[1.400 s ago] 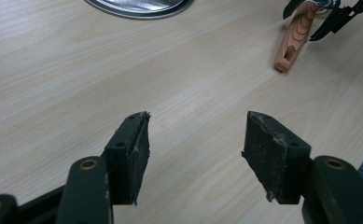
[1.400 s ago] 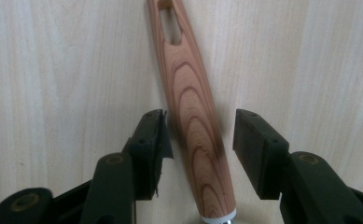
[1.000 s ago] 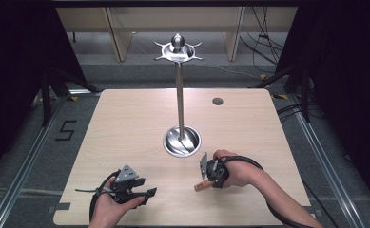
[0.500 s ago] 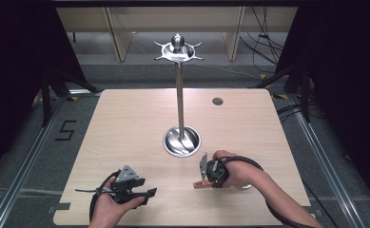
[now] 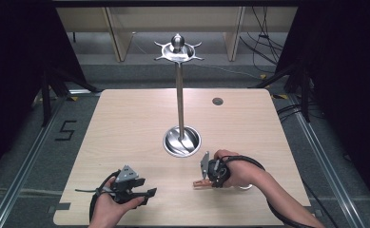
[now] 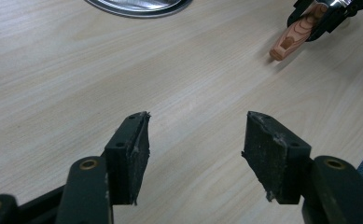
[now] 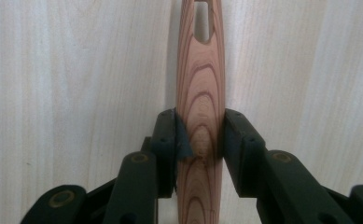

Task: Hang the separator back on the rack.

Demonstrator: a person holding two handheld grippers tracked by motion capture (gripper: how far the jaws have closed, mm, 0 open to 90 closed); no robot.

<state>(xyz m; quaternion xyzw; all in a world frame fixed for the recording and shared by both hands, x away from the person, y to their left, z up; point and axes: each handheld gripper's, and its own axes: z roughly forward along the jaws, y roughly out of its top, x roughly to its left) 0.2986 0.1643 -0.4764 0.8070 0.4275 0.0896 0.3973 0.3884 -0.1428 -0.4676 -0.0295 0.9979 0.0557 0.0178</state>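
Note:
A utensil's wooden handle with a slot near its end lies low over the table, and my right gripper is shut on it. In the high view the handle points left from the right gripper at the front right; the hand hides the utensil's other end. The left gripper rests at the front left, open and empty. From the left gripper view, the handle lies ahead to the right. A metal stand with hooks on top rises from a round base at mid-table.
The stand's shiny base rim lies just beyond the left gripper. A dark round grommet sits in the table's far right part. Cables trail from both grippers toward the front edge. Dark floor and rails surround the table.

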